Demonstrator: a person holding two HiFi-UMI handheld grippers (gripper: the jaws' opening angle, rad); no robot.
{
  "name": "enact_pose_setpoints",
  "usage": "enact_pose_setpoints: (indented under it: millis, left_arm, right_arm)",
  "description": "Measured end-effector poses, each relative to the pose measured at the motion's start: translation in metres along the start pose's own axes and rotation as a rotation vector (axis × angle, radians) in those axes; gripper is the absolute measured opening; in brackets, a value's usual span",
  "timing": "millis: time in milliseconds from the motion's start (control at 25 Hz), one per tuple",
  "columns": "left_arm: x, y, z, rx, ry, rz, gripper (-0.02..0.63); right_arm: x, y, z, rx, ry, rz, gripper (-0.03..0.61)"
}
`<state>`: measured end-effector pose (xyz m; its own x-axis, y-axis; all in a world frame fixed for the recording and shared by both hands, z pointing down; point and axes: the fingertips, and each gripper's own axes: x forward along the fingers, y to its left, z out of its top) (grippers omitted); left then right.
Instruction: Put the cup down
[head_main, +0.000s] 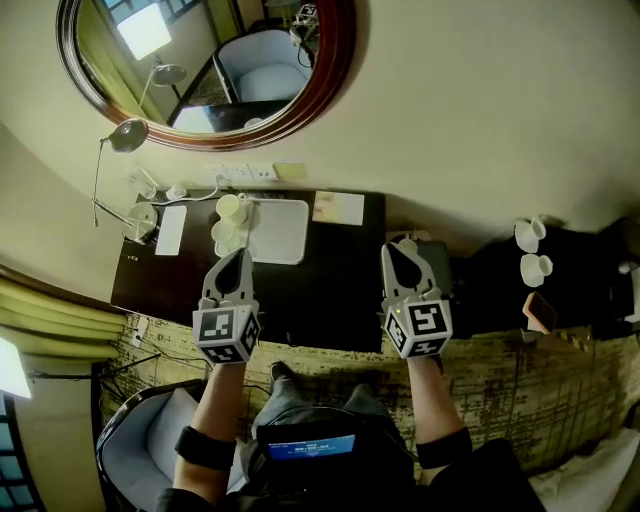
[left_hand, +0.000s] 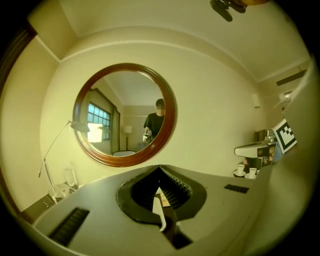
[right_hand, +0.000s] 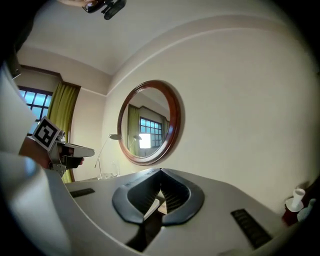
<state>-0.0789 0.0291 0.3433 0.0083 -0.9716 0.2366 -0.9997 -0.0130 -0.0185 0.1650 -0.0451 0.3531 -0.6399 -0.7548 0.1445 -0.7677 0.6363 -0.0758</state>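
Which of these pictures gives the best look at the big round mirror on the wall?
The left gripper view: the mirror shows whole and nearly face-on. The head view cuts off its top; the right gripper view shows it whole but smaller and slanted.

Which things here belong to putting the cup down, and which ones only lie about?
For the job: left tongs, right tongs, both shut and empty; likely the pale cups by the white tray.
Lying about: desk lamp, round mirror, paper card, cups on saucers at the right, armchair.
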Motion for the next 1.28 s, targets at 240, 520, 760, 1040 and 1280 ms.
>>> enact_pose_setpoints:
  millis: [240,520,760,1040,1280]
  left_arm:
    - [-0.022,0.087,-0.041,-0.047,0.048,0.076,0.002]
    - [-0.037,0.13,-0.061,-0.078,0.057,0.09,0.002]
    - [-0.037,0.15,-0.066,-0.078,0.061,0.062,0.002]
    - [-0.026,0.168,-0.068,-0.05,0.058,-0.008,0.002]
    - [-0.011,0.173,-0.069,-0.054,0.066,-0.013,0.002]
  right_arm:
    - [0.046,0.08,-0.029,-0.018,0.074,0.071,0.003]
    - [0.072,0.134,-0.04,-0.046,0.113,0.127,0.003]
    - [0.09,0.163,-0.04,-0.058,0.116,0.142,0.003]
    - [0.106,0.187,-0.039,-0.055,0.101,0.11,0.003]
    - [0.126,0.195,-0.042,-0.061,0.131,0.137,0.003]
